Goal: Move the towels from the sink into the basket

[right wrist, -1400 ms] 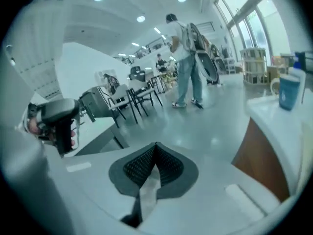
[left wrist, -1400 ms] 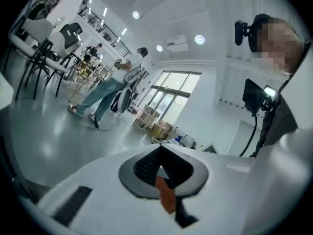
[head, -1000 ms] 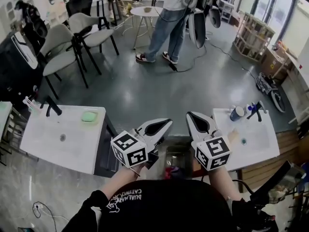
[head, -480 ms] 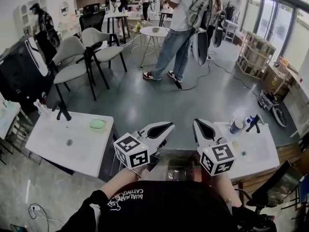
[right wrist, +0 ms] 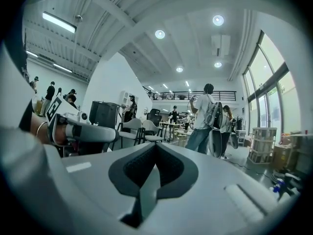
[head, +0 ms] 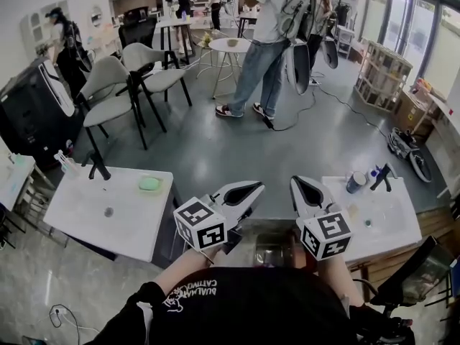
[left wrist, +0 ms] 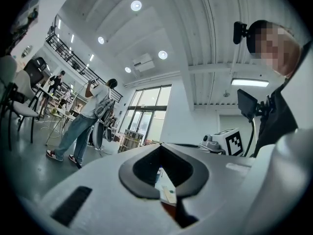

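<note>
I hold both grippers up at chest height, pointing away from me, and nothing is between the jaws of either. In the head view my left gripper is shut, its jaws meeting at the tip around a dark hollow. My right gripper is shut too. The left gripper view shows my left gripper aimed across the room, and the right gripper view shows my right gripper the same way. A white sink with a black tap stands at the left. A second white sink stands at the right. I see no towels.
A metal container sits low between the sinks, mostly hidden by my arms. A green pad lies on the left sink and a blue cup stands on the right one. Chairs and a standing person are on the grey floor beyond.
The head view has tilted up a little and drifted, so the sinks sit lower and further right in frame. Both grippers keep their pose, shut and empty.
</note>
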Motion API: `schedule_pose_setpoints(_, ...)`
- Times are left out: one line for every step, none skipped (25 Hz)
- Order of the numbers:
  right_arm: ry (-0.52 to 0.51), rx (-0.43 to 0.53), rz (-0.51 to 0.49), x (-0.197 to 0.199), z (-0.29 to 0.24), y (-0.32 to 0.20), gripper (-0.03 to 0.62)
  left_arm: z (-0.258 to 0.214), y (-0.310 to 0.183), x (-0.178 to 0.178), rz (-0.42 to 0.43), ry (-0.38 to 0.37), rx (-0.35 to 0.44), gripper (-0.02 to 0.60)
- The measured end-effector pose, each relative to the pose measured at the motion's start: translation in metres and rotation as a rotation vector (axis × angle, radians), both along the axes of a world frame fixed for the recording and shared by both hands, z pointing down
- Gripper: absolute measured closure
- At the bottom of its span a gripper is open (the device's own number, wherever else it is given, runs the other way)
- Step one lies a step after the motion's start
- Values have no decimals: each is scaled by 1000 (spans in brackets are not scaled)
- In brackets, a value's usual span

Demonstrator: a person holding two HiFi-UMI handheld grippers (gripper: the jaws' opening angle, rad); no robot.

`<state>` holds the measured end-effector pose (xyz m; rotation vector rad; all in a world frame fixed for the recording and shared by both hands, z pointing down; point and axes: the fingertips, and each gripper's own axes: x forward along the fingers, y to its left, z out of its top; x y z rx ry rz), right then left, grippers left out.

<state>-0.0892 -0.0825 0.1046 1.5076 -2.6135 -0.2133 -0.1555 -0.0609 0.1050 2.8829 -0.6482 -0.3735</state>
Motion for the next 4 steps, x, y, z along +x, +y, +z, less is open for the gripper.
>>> schedule_pose_setpoints(2, 0, 2, 1, 1, 0, 589, 0, 0, 1, 2, -2, 1, 582)
schedule_pose_setpoints(3, -1, 4, 2, 2, 0, 589, 0, 0, 2, 4, -4, 2, 583)
schedule_pose_setpoints(4, -2, 6, 4, 3, 1, 589, 1, 0, 4, 5, -4, 1, 582)
schedule_pose_setpoints(5, -4, 8, 5, 4, 1, 589, 1, 0, 5, 7, -5, 1, 582)
